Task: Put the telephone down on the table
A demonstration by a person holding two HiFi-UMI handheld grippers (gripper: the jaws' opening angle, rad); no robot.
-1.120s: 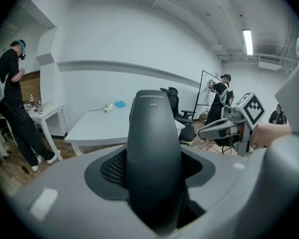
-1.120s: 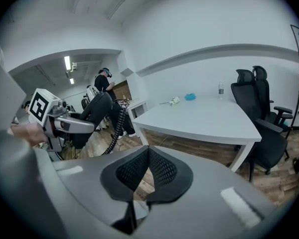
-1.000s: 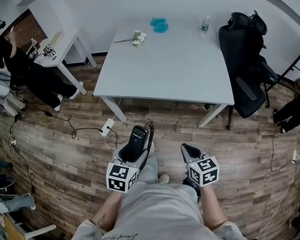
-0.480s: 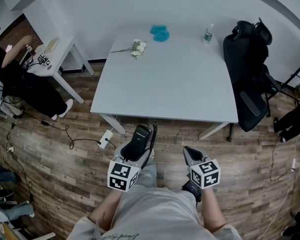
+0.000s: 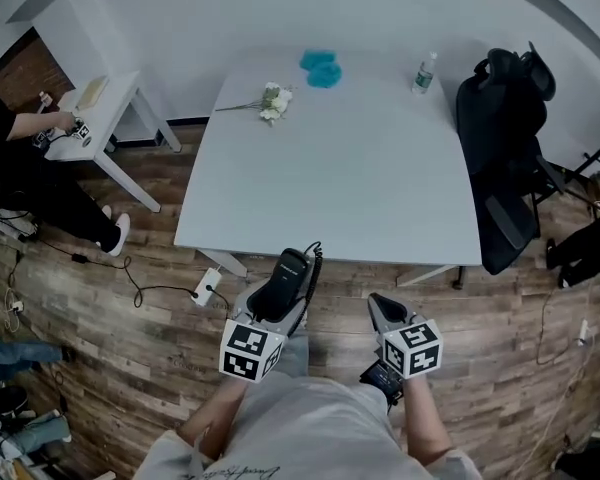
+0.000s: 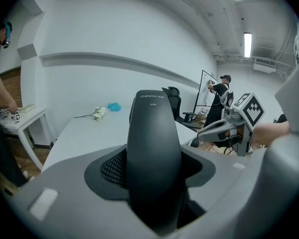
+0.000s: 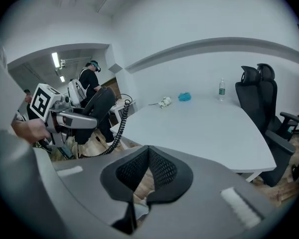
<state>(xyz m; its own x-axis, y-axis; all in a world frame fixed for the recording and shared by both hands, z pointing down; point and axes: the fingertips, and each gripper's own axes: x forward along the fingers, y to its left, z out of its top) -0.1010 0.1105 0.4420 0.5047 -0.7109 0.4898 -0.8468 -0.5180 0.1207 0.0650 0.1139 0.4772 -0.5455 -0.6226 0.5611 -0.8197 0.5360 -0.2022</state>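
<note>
The only container I see is a water bottle (image 5: 423, 72), upright near the far right corner of the desk (image 5: 330, 178); what is in it I cannot tell. A blue lump (image 5: 320, 67) lies by the far edge, and a sprig of white flowers (image 5: 272, 101) lies near the far left corner. The middle and near half of the top are open surface.

A black office chair (image 5: 505, 158) stands close against the desk's right edge. A smaller side desk (image 5: 105, 108) stands apart to the left, with a person (image 5: 20, 168) at it. Wooden floor (image 5: 130, 308) lies under me, in front of the near edge.

My left tool (image 5: 278, 303) grips the telephone (image 5: 290, 268), with its jaws wide and pressed on the handset's sides. In the head view the handset's front end meets the desk's near edge, and its coiled cord (image 5: 313, 258) hangs there. My right tool (image 5: 385, 311) is beside it, short of that edge, with its jaws closed together and nothing between them.
</note>
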